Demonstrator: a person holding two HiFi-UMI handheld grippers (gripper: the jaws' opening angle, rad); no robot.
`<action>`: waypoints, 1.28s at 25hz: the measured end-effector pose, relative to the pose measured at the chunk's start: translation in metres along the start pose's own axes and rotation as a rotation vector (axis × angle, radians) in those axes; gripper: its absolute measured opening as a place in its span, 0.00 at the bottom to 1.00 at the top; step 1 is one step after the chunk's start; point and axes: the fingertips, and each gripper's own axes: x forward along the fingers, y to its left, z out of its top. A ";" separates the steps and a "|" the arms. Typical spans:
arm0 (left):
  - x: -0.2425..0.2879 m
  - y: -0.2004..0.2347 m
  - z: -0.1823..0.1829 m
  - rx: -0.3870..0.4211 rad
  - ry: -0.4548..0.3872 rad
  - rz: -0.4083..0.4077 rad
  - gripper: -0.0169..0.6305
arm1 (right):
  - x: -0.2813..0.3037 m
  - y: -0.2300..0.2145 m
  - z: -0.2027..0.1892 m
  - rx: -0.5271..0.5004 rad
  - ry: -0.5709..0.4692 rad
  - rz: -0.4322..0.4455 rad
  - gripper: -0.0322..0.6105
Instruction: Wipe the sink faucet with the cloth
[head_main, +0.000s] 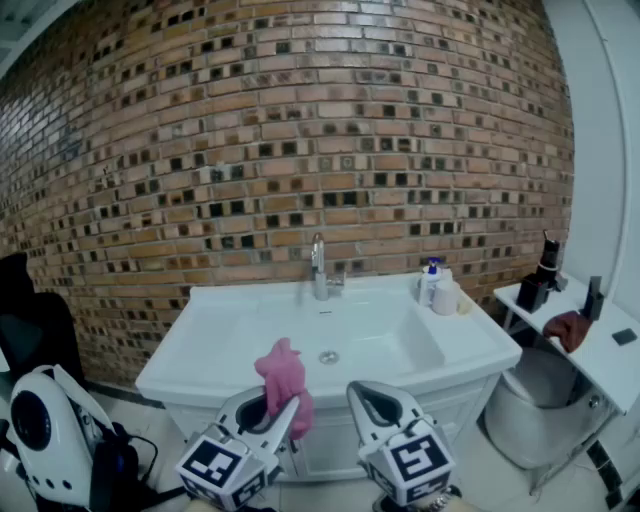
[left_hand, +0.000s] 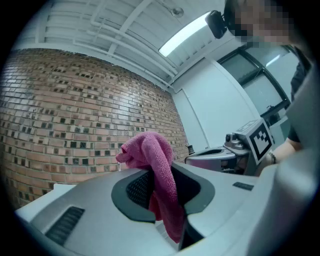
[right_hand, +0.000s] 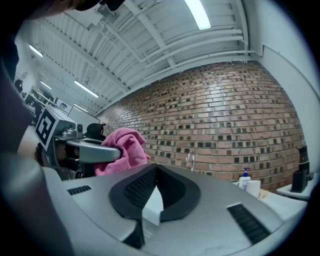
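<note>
A chrome faucet (head_main: 319, 268) stands at the back of a white sink (head_main: 240, 340) against a brick wall; it also shows small in the right gripper view, faucet (right_hand: 190, 160). My left gripper (head_main: 283, 415) is held low in front of the sink and is shut on a pink cloth (head_main: 284, 380), which bunches above the jaws and hangs below them. The left gripper view shows the cloth (left_hand: 159, 180) pinched between the dark pads. My right gripper (head_main: 363, 398) is beside it, shut, with nothing in it. The cloth (right_hand: 122, 150) appears at left in the right gripper view.
A soap pump bottle (head_main: 430, 282) and a white cup (head_main: 446, 297) stand on the sink's right rear corner. A white side table (head_main: 600, 345) at right carries dark bottles and a brown rag (head_main: 568, 328). A white and black device (head_main: 45, 430) and a black chair stand at left.
</note>
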 end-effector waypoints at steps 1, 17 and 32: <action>0.008 0.005 0.000 0.004 0.001 -0.002 0.16 | 0.007 -0.005 0.000 -0.010 0.000 0.002 0.07; 0.131 0.093 -0.038 0.031 0.049 -0.029 0.16 | 0.130 -0.078 -0.029 -0.012 0.047 0.058 0.07; 0.199 0.157 -0.051 0.021 0.070 -0.105 0.16 | 0.207 -0.121 -0.015 -0.001 0.049 0.221 0.09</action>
